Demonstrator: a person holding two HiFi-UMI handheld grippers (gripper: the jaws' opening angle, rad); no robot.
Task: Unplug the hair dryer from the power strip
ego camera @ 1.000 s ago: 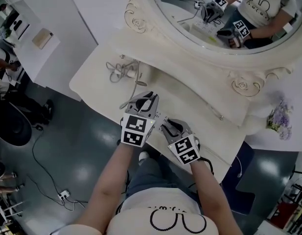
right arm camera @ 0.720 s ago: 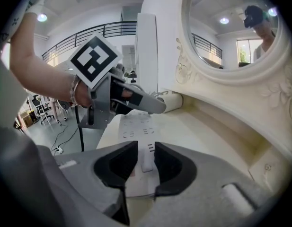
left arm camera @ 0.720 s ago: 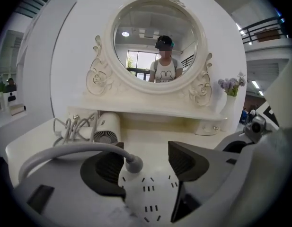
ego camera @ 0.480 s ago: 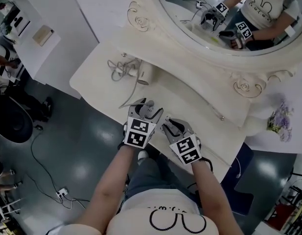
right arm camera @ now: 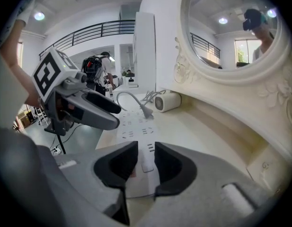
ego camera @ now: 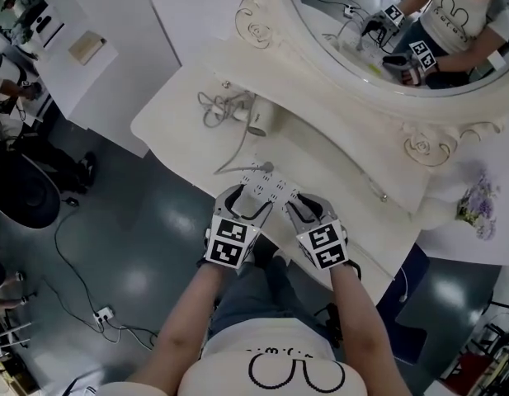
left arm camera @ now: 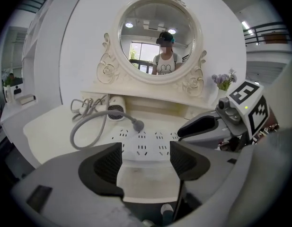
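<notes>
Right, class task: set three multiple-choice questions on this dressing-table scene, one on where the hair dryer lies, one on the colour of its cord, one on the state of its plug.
1. Where does the hair dryer lie?
A) on the floor
B) at the back of the table, below the mirror
C) on top of the power strip

2. What colour is its cord?
A) red
B) yellow
C) grey

3. How is its plug?
A) seated in the power strip
B) loose on the table
C) hanging off the table's edge

Answers: B, it rests by the mirror's base; C, the looped cord is grey; A, it stands upright in a socket.
</notes>
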